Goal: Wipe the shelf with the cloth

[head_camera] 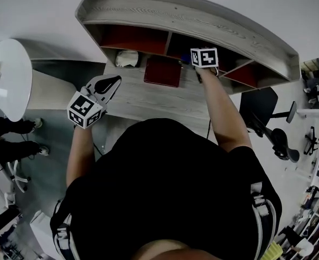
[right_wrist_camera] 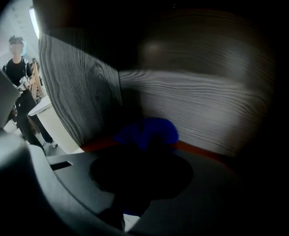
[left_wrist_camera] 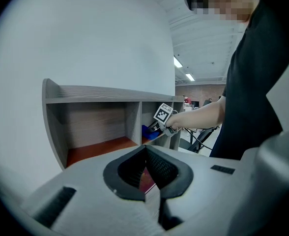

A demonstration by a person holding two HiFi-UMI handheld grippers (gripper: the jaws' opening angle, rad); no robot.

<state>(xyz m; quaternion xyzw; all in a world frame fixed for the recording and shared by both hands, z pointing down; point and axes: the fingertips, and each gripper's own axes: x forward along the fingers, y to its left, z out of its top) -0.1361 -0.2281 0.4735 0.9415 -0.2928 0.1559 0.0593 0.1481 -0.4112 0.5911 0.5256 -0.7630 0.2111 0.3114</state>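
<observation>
The grey wooden shelf [head_camera: 203, 23] with red compartment floors stands at the back of the desk. My right gripper [head_camera: 204, 58] reaches into its middle compartment, where the jaws are hidden under the marker cube. In the right gripper view the jaws [right_wrist_camera: 137, 168] are dark and shut on the blue cloth [right_wrist_camera: 148, 132], which lies on the red floor close to the back wall. The left gripper view shows that cloth [left_wrist_camera: 148, 131] at the compartment's mouth. My left gripper [head_camera: 115, 82] hangs over the desk's left part, shut and holding nothing [left_wrist_camera: 145, 151].
A dark red book [head_camera: 162, 71] lies on the desk [head_camera: 148, 104] in front of the shelf. A white object [head_camera: 127, 58] sits at the left compartment's mouth. A round white table [head_camera: 7, 77] stands at the left, an office chair [head_camera: 268, 112] at the right.
</observation>
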